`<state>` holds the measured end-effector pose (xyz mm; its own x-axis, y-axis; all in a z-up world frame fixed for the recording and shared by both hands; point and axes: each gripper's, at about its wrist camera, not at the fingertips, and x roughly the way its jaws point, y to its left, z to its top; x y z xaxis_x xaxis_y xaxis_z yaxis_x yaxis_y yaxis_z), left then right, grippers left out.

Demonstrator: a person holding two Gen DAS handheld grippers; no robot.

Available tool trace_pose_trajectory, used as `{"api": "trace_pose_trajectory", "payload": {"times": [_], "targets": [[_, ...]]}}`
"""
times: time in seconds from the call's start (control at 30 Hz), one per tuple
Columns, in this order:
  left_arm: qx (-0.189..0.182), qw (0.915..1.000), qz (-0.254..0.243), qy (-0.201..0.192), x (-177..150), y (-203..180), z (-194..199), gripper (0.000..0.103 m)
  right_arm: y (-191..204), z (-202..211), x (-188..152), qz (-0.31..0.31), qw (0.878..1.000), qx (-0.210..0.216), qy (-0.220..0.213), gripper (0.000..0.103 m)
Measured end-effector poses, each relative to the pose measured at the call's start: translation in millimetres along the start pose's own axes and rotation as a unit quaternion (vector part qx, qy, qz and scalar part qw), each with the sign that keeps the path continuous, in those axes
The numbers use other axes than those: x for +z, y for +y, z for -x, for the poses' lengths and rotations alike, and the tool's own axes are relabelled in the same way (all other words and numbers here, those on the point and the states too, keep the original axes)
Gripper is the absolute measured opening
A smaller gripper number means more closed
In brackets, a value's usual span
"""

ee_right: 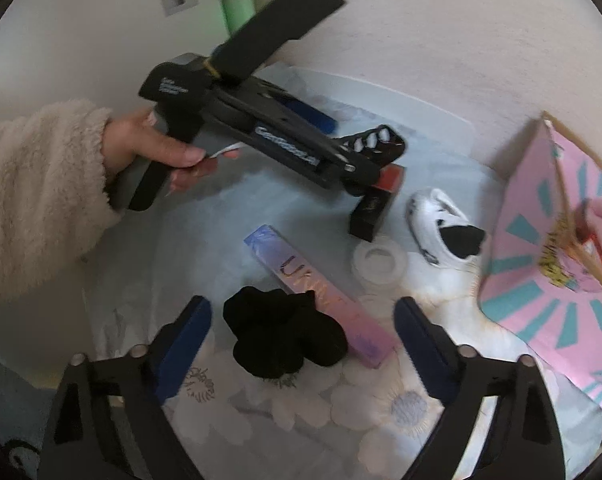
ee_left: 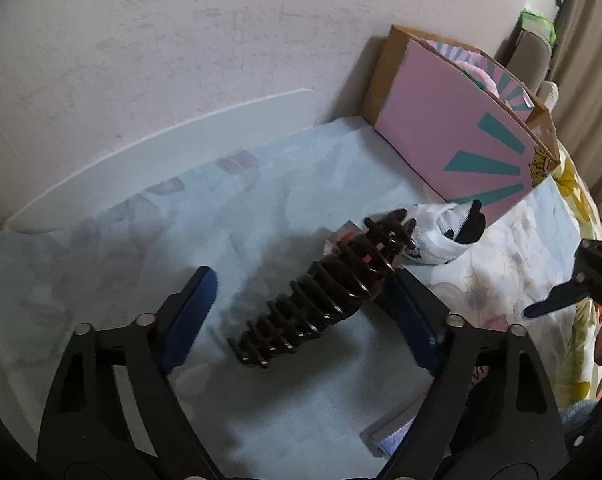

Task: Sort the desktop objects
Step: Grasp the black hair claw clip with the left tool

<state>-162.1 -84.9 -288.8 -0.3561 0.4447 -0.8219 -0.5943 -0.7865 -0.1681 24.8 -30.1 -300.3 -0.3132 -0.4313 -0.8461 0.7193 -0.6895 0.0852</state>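
In the left wrist view a black claw hair clip (ee_left: 321,296) lies slantwise on the pale floral cloth (ee_left: 261,208). My left gripper (ee_left: 301,304) stands open around it; the left pad is clearly apart from the clip and the right pad is close beside its upper end. In the right wrist view a black scrunchie (ee_right: 285,332) lies between the fingers of my right gripper (ee_right: 301,324), which is open, its pads off the fabric. A long pink-and-purple box (ee_right: 325,296) lies against the scrunchie.
A pink carton with teal rays (ee_left: 441,140) (ee_right: 549,280) stands at the right by the wall. A white-and-black sock (ee_right: 449,232), a clear tape roll (ee_right: 377,264) and a red-and-black box (ee_right: 377,200) lie near it. A hand (ee_right: 153,148) in a fluffy sleeve holds the left gripper.
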Motion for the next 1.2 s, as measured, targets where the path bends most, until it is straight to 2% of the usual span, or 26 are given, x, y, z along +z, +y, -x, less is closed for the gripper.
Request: {"api": "trace_pose_trajectory", "payload": {"times": [0.07,0.1,0.17,0.27,0.33,0.4,0.43,0.6,0.83,1.03,1.2], "targets": [[-0.008,0.9999,0.001,-0.009,0.3,-1.5,-0.4,0.076,1.5,-8.2,0.3,0.009,1.0,0.004,0.008,0.066],[-0.016,0.9998,0.004,-0.012,0.8,-1.9,-1.0,0.071,2.4,-11.6,-0.2,0.013,1.0,0.007,0.013,0.062],[-0.03,0.9994,0.01,-0.015,1.5,-1.8,-0.6,0.052,5.8,-16.2,-0.9,0.02,1.0,0.009,0.019,0.051],[-0.033,0.9993,0.01,-0.016,2.3,-4.0,-0.1,0.045,11.2,-18.9,-1.4,0.035,0.999,0.008,0.022,0.035],[-0.035,0.9992,0.014,-0.014,2.2,-3.4,-0.7,0.042,14.2,-19.9,-1.0,0.042,0.999,0.009,0.025,0.034],[-0.037,0.999,0.025,-0.01,2.4,-1.5,-0.8,0.029,15.8,-21.6,-0.6,0.044,0.999,0.012,0.03,0.031],[-0.028,0.9992,0.026,-0.006,3.1,-1.9,-0.7,0.027,15.9,-22.0,-0.3,0.042,0.998,0.016,0.032,0.029],[-0.025,0.9994,0.023,0.002,1.6,-6.8,1.6,0.026,7.8,-20.4,3.9,0.011,0.999,0.041,0.03,0.025],[-0.023,0.9989,0.041,0.001,-2.0,-7.5,10.4,0.025,0.7,-15.6,8.9,-0.02,0.999,0.043,0.023,0.021],[-0.011,0.998,0.061,-0.013,4.7,-8.8,37.4,0.025,-1.6,-5.4,18.9,-0.04,0.998,0.041,0.024,0.021],[0.011,0.9975,0.069,-0.009,16.1,-19.0,63.2,0.025,-11.9,16.4,31.7,-0.072,0.997,0.04,0.009,0.021]]}}
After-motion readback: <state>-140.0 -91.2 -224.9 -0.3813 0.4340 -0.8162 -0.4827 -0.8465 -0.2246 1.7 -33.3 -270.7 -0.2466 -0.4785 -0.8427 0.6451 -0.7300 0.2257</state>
